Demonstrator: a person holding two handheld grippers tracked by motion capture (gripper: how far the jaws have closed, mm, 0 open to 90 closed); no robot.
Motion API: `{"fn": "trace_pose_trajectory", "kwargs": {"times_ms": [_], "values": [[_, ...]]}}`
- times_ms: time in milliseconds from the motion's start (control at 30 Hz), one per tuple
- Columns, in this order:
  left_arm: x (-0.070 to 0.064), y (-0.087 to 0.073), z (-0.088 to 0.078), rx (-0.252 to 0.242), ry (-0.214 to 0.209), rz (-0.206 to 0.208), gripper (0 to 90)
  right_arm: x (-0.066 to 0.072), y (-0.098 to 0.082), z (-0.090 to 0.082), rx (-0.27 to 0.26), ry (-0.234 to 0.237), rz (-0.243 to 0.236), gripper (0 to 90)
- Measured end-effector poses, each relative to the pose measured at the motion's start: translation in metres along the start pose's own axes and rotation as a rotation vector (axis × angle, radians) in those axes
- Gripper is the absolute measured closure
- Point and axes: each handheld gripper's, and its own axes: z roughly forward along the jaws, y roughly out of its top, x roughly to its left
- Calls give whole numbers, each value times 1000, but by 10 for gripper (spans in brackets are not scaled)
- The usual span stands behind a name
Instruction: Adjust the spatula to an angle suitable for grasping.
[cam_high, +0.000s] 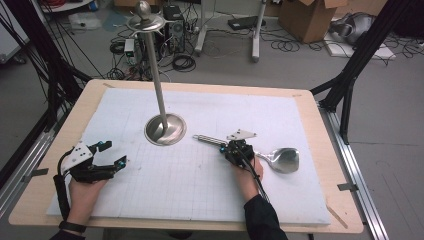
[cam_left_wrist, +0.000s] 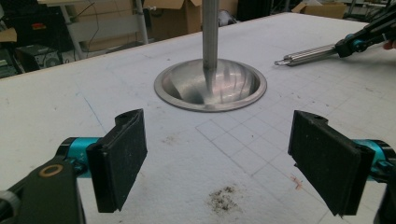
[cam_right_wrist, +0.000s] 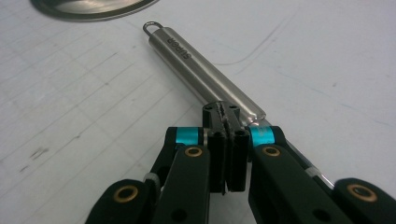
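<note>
A steel ladle lies flat on the white mat, bowl to the right, its thick handle pointing at the stand. My right gripper sits over the thin neck, shut. In the right gripper view its pads press together with nothing visible between them. Their tips meet the handle's near end, and the neck runs under the right finger. My left gripper rests at the mat's left side, open and empty, with its pads wide apart. It faces the stand's round base.
A tall metal stand with a dish-shaped base rises from the middle of the mat, topped by a hooked crown and ball. The mat covers a wooden table. Cables, boxes and frame legs are on the floor beyond.
</note>
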Motion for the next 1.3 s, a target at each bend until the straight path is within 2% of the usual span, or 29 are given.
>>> {"fn": "trace_pose_trajectory", "kwargs": {"times_ms": [267, 367, 667, 700, 1033, 1167, 1300], "values": [[0, 0, 0, 0, 1, 1, 197, -8, 3, 2, -7, -78, 58, 900], [0, 0, 0, 0, 0, 1, 197, -12, 2, 1, -12, -94, 84, 900], [0, 0, 0, 0, -1, -2, 197, -16, 1, 0, -17, -156, 117, 899], [0, 0, 0, 0, -1, -2, 197, -18, 1, 0, -15, -172, 133, 900], [0, 0, 0, 1, -1, -2, 197, -23, -1, -4, -5, -193, 158, 899], [0, 0, 0, 2, -2, -2, 197, -23, -3, -6, -3, -191, 158, 898], [0, 0, 0, 2, -1, -3, 197, -22, -3, -11, -28, -172, 155, 897]]}}
